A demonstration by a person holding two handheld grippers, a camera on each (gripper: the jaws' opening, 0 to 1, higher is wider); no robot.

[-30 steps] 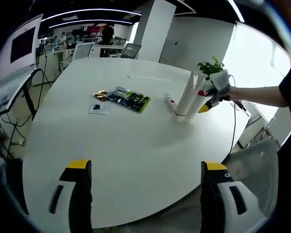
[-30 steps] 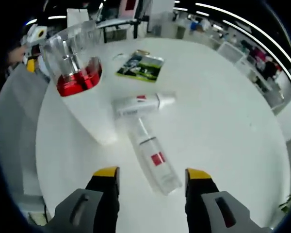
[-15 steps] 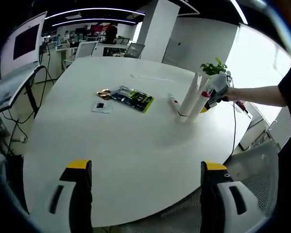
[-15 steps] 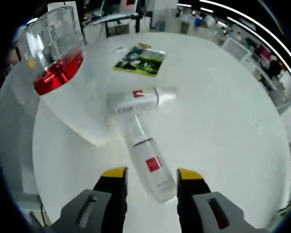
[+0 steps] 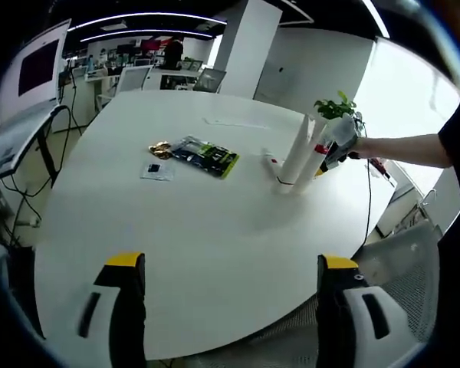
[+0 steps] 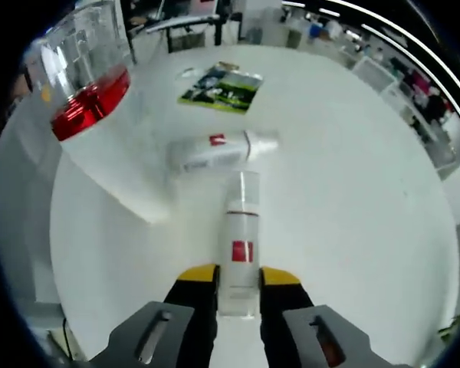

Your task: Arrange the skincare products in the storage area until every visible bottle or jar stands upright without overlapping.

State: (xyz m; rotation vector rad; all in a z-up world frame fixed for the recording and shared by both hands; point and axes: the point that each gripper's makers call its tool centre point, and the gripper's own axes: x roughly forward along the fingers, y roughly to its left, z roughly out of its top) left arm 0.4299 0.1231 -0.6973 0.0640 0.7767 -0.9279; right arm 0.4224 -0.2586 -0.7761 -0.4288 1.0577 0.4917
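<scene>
Clamping one clear bottle (image 6: 240, 244), your right tool (image 6: 238, 277) grips its base. Two more products sit on the tabletop (image 6: 353, 199): one lying tube (image 6: 218, 151), one upright bottle (image 6: 107, 126). Your left tool (image 5: 226, 264) hovers with its jaws apart.

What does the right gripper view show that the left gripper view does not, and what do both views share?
The right gripper view alone shows the right tool shut on a clear bottle with a red label, and a white tube lying beyond it. The left gripper view alone shows the open left tool, a small sachet and a potted plant. Both share the white table, the green packet and the tall upright bottle.
</scene>
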